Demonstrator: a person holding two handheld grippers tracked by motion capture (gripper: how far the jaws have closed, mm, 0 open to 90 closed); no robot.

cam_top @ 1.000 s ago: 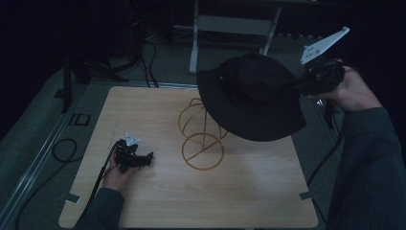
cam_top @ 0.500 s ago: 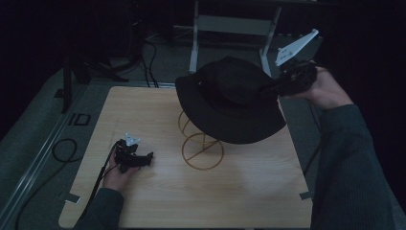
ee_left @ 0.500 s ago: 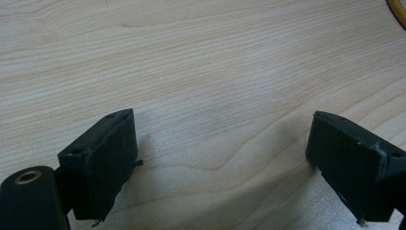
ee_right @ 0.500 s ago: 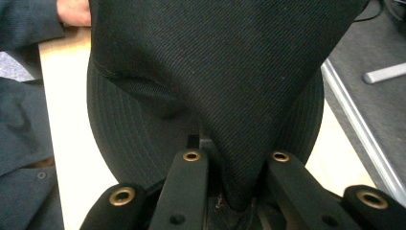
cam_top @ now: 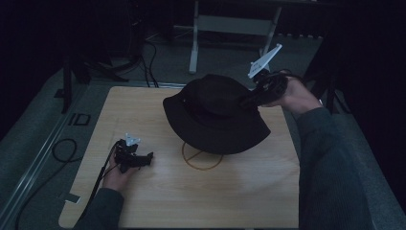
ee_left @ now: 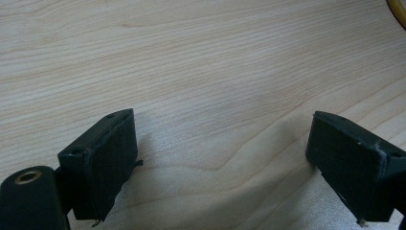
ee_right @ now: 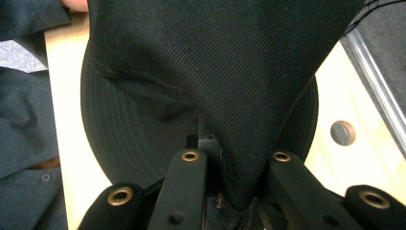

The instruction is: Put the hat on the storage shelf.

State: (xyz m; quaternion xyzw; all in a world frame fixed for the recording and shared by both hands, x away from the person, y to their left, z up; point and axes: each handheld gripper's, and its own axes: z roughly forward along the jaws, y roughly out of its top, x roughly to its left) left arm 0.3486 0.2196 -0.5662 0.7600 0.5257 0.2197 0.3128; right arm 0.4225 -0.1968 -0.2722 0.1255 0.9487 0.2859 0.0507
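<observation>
A black bucket hat (cam_top: 213, 115) hangs over a gold wire stand, whose round base ring (cam_top: 202, 159) lies on the wooden table (cam_top: 158, 206). My right gripper (cam_top: 250, 99) is shut on the hat's crown at its right side. In the right gripper view the black fabric (ee_right: 230, 72) is pinched between the two jaws, with the brim spread beyond. My left gripper (cam_top: 148, 157) rests on the table at the left, held by a hand, its jaws wide apart. The left gripper view has bare wood between its fingers (ee_left: 103, 158).
A cable (cam_top: 98, 179) trails from the left gripper off the table's left edge. A metal frame (cam_top: 230, 24) stands on the floor behind the table. A round hole (ee_right: 343, 132) marks the tabletop in the right gripper view. A sleeve (cam_top: 330, 167) covers the right side.
My right gripper has carried the hat left and down, so it now covers the top of the wire stand. The left gripper has stayed put.
</observation>
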